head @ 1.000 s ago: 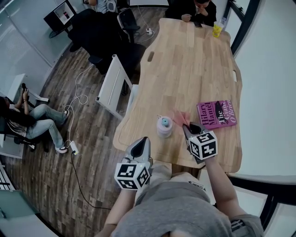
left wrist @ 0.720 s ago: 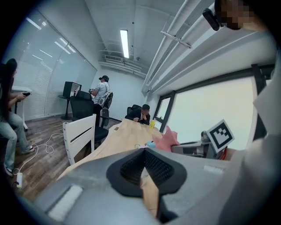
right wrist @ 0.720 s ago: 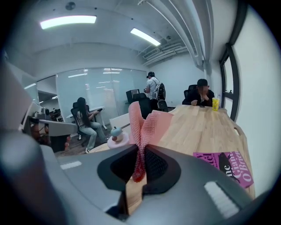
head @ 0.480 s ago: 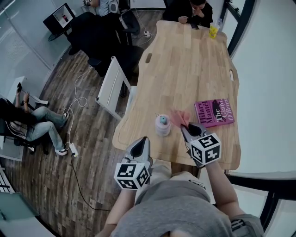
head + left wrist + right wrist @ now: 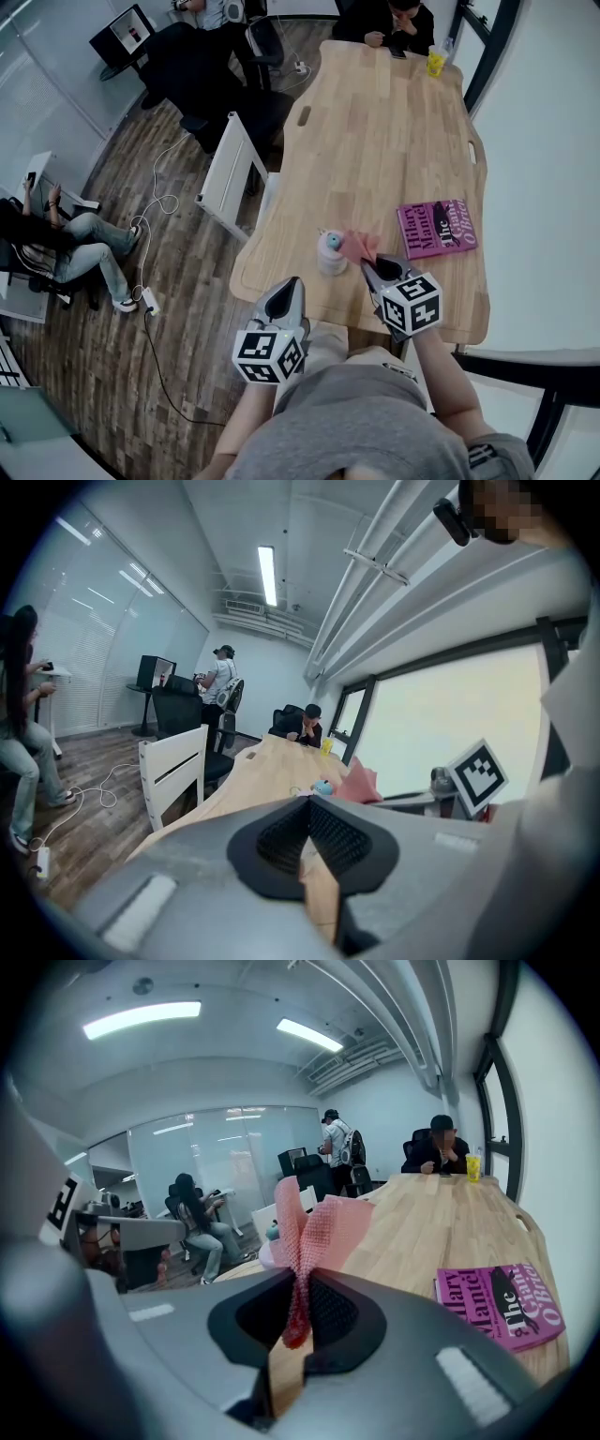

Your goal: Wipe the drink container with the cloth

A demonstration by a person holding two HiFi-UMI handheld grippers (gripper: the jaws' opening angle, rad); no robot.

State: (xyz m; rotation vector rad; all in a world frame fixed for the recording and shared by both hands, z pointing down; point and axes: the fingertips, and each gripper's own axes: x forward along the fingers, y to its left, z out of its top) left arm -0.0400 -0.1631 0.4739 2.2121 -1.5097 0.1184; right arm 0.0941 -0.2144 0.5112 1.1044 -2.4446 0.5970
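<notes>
Long pale wooden table [image 5: 394, 131] in an office | small lilac drink container with blue lid [image 5: 330, 253] stood near its front edge | right gripper [image 5: 373, 266] clamped on pink mesh cloth [image 5: 359, 247], just beside the container | left gripper [image 5: 290, 289] closed on nothing, short of the table | risk: unbraced, the container could tip or slide off under a wipe

Waffle-textured cloth [image 5: 314, 1232], matt wooden table [image 5: 384, 131]

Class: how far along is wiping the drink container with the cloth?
Done: the right claw is shut on the pink cloth. In hand: the cloth sits beside the drink container; contact is unclear. To do: the wiping itself; the left claw is shut, empty.
</notes>
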